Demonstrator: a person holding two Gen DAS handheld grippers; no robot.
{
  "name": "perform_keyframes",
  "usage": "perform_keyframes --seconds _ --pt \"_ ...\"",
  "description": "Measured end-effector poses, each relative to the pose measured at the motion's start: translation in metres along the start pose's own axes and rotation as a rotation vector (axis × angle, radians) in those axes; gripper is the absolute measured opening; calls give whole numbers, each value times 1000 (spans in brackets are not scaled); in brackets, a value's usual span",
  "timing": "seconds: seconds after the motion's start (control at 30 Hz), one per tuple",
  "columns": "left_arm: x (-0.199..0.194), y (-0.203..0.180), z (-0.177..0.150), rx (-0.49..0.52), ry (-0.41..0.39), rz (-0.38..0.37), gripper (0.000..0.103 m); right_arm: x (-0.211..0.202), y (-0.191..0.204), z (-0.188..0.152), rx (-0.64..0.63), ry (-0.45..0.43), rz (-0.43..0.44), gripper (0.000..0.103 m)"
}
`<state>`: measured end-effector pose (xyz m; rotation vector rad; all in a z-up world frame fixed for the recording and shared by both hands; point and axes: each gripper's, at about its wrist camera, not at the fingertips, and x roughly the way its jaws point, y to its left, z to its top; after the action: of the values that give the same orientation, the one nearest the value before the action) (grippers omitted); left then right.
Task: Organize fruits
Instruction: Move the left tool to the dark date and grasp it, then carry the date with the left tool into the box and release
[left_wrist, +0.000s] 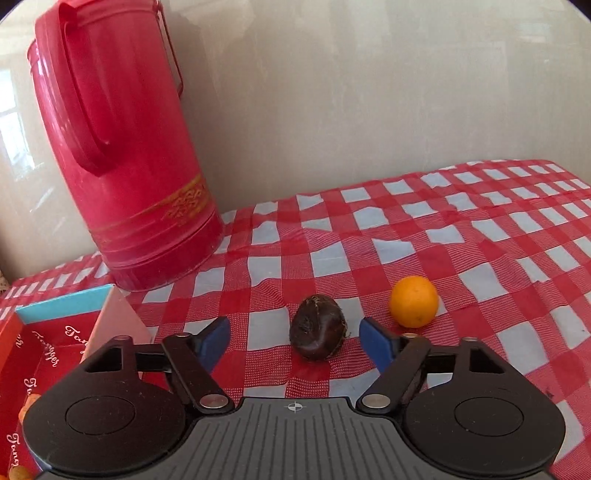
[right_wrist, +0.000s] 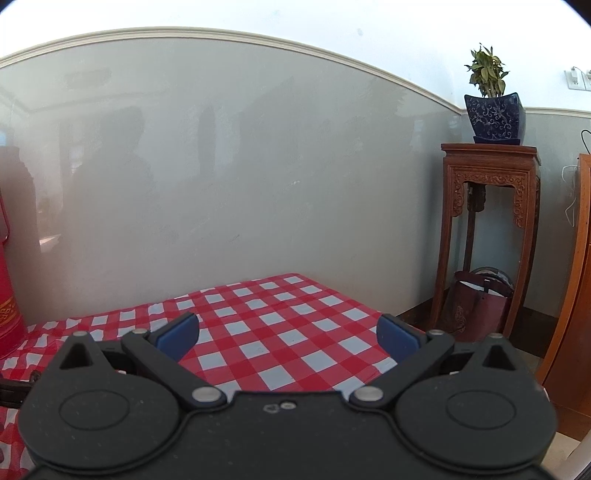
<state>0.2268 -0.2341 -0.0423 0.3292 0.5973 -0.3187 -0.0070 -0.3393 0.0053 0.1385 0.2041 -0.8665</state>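
Note:
In the left wrist view a dark brown oval fruit (left_wrist: 318, 327) lies on the red-and-white checked tablecloth (left_wrist: 461, 236). My left gripper (left_wrist: 294, 338) is open, with its blue pads (left_wrist: 214, 341) on either side of the brown fruit and not touching it. An orange (left_wrist: 414, 301) lies to the right, just beyond the right pad. An open red box (left_wrist: 40, 354) with a light blue rim sits at the left. In the right wrist view my right gripper (right_wrist: 289, 334) is open and empty above the checked cloth (right_wrist: 266, 332).
A tall red thermos jug (left_wrist: 122, 147) stands at the back left against the wall; its edge shows in the right wrist view (right_wrist: 9, 295). Off the table's right end stand a carved wooden stand (right_wrist: 487, 236) with a potted plant (right_wrist: 493, 107) and a dark red bag (right_wrist: 480, 306).

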Motion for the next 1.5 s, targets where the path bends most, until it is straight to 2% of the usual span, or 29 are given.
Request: perform_keyframes --seconds 0.17,0.23,0.3,0.33,0.37,0.6,0.77,1.03,1.23,1.37,1.5 --pt "5 0 -1 4 5 -9 72 -1 4 -1 -6 6 20 97" --pt "5 2 -1 -4 7 -20 63 0 6 -2 -12 14 31 97" --pt "5 -1 0 3 7 -20 48 0 7 -2 -16 17 35 97" --pt "5 -2 0 9 5 -19 44 0 8 -2 -18 18 37 97" --pt "4 -4 0 15 4 -22 33 0 9 -2 -19 19 39 97" --pt "-6 -4 -8 21 -28 29 32 -1 10 -2 -18 18 54 97" --pt "-30 15 -13 -24 -67 71 32 -1 10 -1 -15 21 72 97" --pt "-84 78 -24 -69 -140 241 32 -5 26 -3 -47 13 116 97" --pt "-92 141 -43 -160 -63 353 32 -11 44 -8 -90 3 145 97" --pt "-80 174 -58 -252 34 401 32 -12 59 -11 -124 19 178 97" --pt "-74 194 -64 -286 70 432 32 -15 78 -14 -158 36 223 97"
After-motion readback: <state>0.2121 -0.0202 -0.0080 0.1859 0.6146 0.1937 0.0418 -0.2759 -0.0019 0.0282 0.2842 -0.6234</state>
